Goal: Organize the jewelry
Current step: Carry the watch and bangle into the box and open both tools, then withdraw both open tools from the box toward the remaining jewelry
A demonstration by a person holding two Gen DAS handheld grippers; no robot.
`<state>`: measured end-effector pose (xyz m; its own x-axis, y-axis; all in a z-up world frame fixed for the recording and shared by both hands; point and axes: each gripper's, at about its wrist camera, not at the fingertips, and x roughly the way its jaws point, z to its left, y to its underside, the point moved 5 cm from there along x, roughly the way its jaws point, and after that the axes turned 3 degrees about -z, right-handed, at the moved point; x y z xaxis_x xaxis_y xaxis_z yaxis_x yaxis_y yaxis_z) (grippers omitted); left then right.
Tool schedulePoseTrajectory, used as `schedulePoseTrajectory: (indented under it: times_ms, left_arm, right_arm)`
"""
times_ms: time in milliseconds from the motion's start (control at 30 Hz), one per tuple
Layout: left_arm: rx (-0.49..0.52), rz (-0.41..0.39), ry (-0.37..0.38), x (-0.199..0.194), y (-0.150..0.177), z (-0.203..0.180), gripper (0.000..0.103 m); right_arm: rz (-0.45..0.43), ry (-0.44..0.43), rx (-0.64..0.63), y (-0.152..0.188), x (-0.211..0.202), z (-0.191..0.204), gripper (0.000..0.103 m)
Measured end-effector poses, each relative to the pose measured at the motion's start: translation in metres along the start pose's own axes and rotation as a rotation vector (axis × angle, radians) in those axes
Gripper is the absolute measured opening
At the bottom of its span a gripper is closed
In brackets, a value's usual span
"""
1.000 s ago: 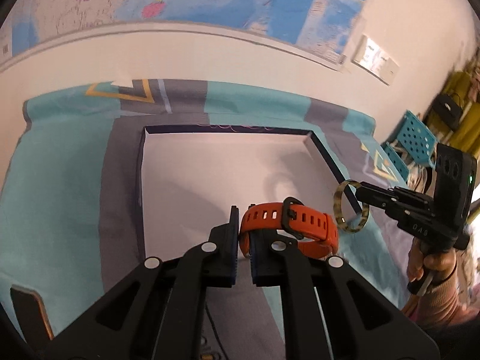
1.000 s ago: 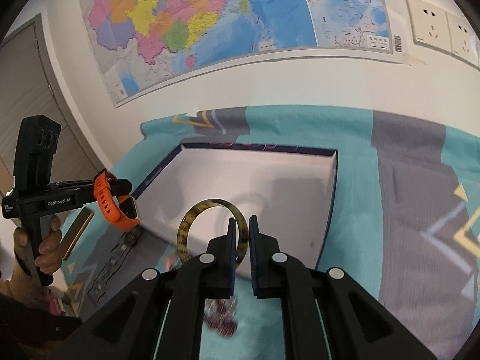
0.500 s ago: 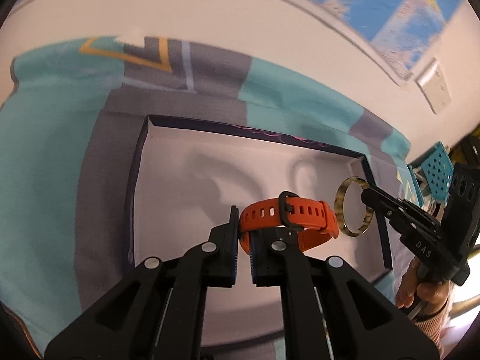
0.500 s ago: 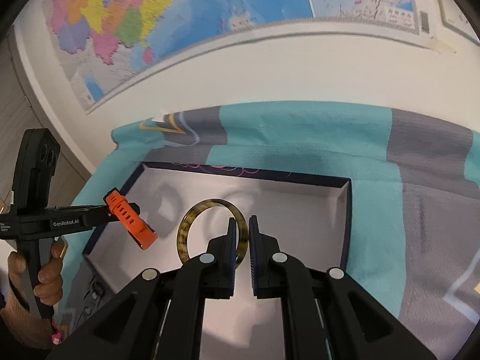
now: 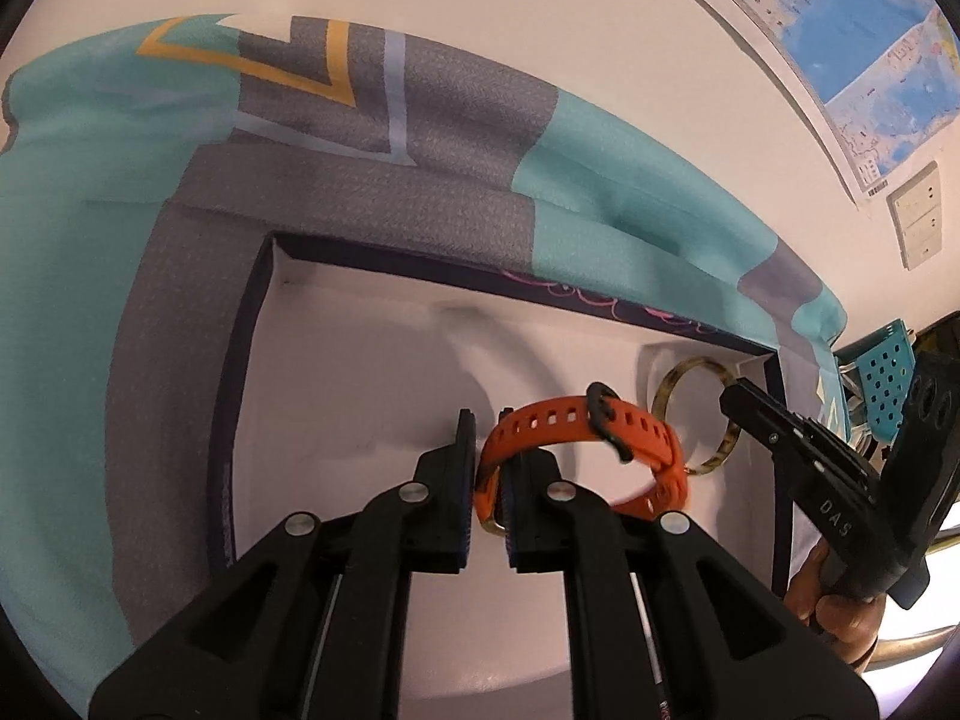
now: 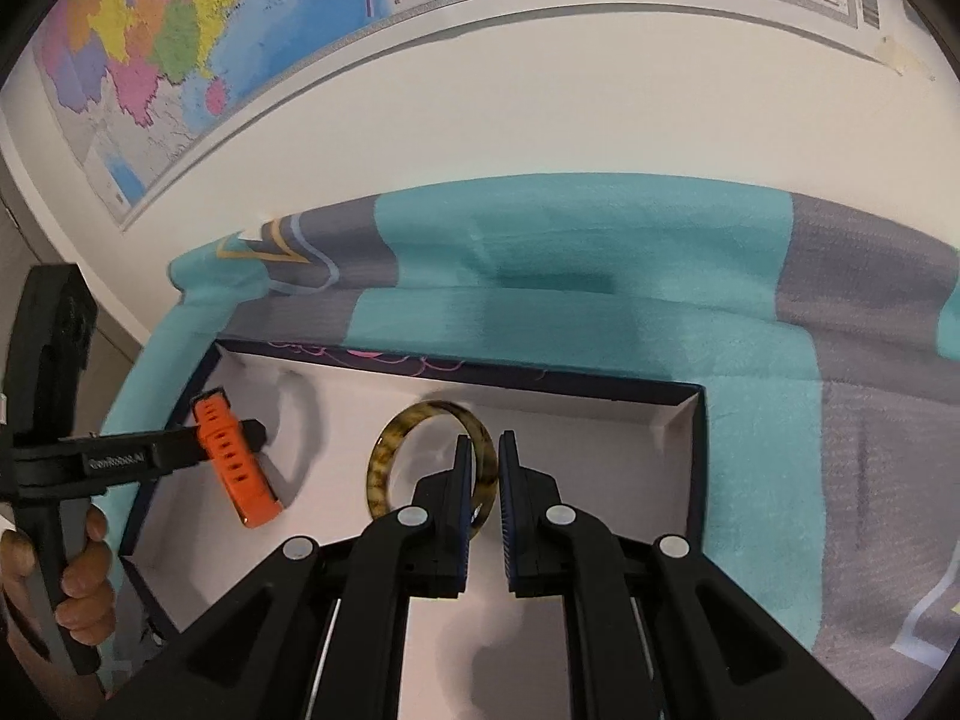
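My left gripper [image 5: 487, 450] is shut on an orange watch strap [image 5: 576, 426] and holds it low over the white floor of a dark-rimmed open box [image 5: 336, 396]. My right gripper [image 6: 483, 468] is shut on a tortoiseshell bangle [image 6: 384, 462] and holds it upright over the box's right half [image 6: 600, 456]. The bangle [image 5: 672, 387] and the right gripper [image 5: 735, 402] show in the left wrist view near the box's far right corner. The watch [image 6: 237, 468] and left gripper [image 6: 255, 435] show in the right wrist view over the box's left side.
The box sits on a teal and grey patterned cloth [image 6: 600, 276] against a white wall with a map [image 6: 180, 30]. A teal perforated basket [image 5: 882, 384] stands beyond the box's right edge. Wall sockets [image 5: 915, 213] are at the upper right.
Both grippers have moved forward and down into the box, carrying the watch and the bangle closer to its white floor. Both stay shut on their items.
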<state>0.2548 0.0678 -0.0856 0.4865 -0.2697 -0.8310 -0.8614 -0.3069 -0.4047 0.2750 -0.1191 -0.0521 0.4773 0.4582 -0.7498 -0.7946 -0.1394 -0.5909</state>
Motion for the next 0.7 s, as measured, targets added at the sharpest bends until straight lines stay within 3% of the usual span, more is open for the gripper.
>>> schedulePoseTrajectory:
  times_ms: [100,200,267,400,500,567,700]
  left_arm:
    - [0.001,0.001,-0.010,0.001,-0.003,-0.003,0.009]
    - [-0.002,-0.003,-0.014,0.002,-0.003,-0.005,0.013]
    - [-0.009,-0.002,-0.012,0.003,-0.004,-0.008,0.013]
    - [-0.011,-0.005,-0.006,0.003,-0.004,-0.009,0.012]
    - [-0.002,-0.014,0.020,0.000,-0.003,-0.010,0.025]
    - [0.010,-0.038,0.030,-0.006,-0.002,-0.009,0.046]
    - [0.060,-0.125,0.065,-0.031,0.007,-0.011,0.054]
  right_arm:
    - [-0.041,0.032,-0.031,0.000,-0.012,0.005,0.012]
    - [-0.094,-0.054,-0.118,0.004,-0.032,0.034,0.023]
    - [-0.080,-0.119,-0.166,0.009,-0.035,0.053,0.026]
    - [-0.041,-0.151,-0.190,0.014,-0.025,0.067,0.026]
    - [-0.023,-0.150,-0.153,0.016,-0.017,0.059,0.026]
    - [-0.022,-0.146,-0.131,0.019,-0.018,0.051,0.026]
    - [-0.055,-0.156,-0.115,0.026,-0.038,0.042,0.026]
